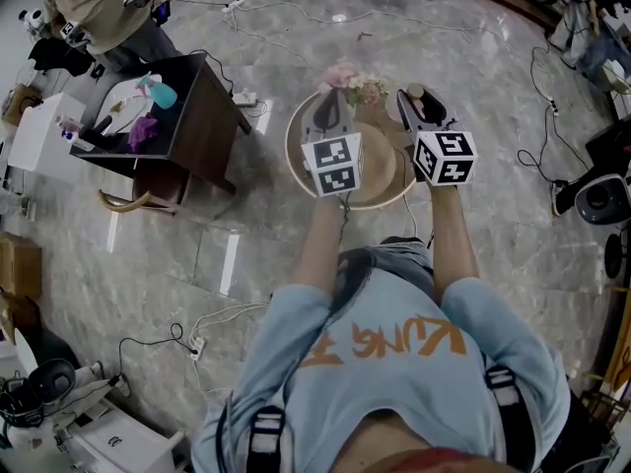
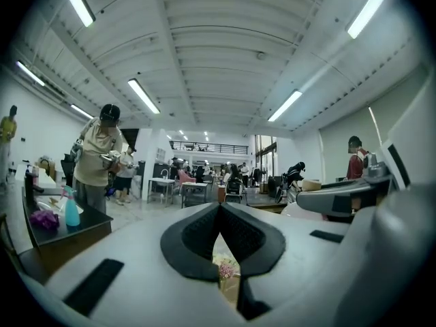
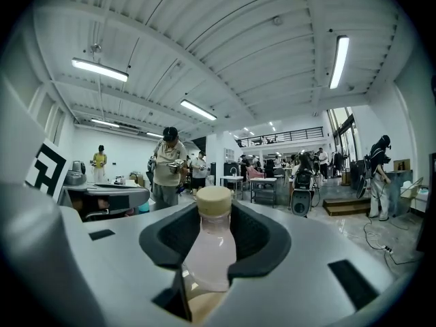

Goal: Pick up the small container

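Note:
The small container (image 3: 210,244) is a pale pink bottle with a beige cap (image 3: 214,201). It stands upright between the pads of my right gripper (image 3: 212,218), which is shut on it. In the head view the right gripper (image 1: 415,97) holds the bottle's cap (image 1: 416,91) over the far edge of the round wooden table (image 1: 296,166). My left gripper (image 1: 333,97) hovers beside it to the left, above a bunch of pink flowers (image 1: 350,82). In the left gripper view, the left gripper (image 2: 219,210) has its tips together with nothing held, and the flowers (image 2: 225,270) show below.
A dark side table (image 1: 202,116) stands to the left with a teal spray bottle (image 1: 158,93) and purple cloth (image 1: 143,131) on it. A person (image 1: 99,8) stands beyond it. Cables (image 1: 246,97) run over the marble floor. Equipment (image 1: 601,200) sits at the right.

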Demonstrator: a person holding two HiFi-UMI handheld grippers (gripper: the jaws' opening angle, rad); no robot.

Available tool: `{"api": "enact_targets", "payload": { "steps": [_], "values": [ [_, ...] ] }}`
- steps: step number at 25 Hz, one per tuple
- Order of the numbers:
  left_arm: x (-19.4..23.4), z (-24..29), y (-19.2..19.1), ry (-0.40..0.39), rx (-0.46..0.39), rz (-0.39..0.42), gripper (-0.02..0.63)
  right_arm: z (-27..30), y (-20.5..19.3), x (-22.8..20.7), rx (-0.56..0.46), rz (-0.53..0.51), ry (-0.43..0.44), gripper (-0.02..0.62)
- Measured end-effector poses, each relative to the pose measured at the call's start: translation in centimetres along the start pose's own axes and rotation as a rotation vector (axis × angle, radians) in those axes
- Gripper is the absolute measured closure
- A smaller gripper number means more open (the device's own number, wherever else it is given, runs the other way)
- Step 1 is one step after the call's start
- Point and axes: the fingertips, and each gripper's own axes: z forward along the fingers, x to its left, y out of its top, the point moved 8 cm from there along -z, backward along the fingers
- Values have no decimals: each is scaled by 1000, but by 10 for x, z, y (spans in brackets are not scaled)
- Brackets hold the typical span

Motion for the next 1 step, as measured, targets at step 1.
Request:
{"api": "enact_targets", "payload": {
  "steps": [1],
  "values": [
    [0, 2, 1, -1, -1, -1, 583, 2, 2, -2, -1, -1, 0, 443]
  ]
}}
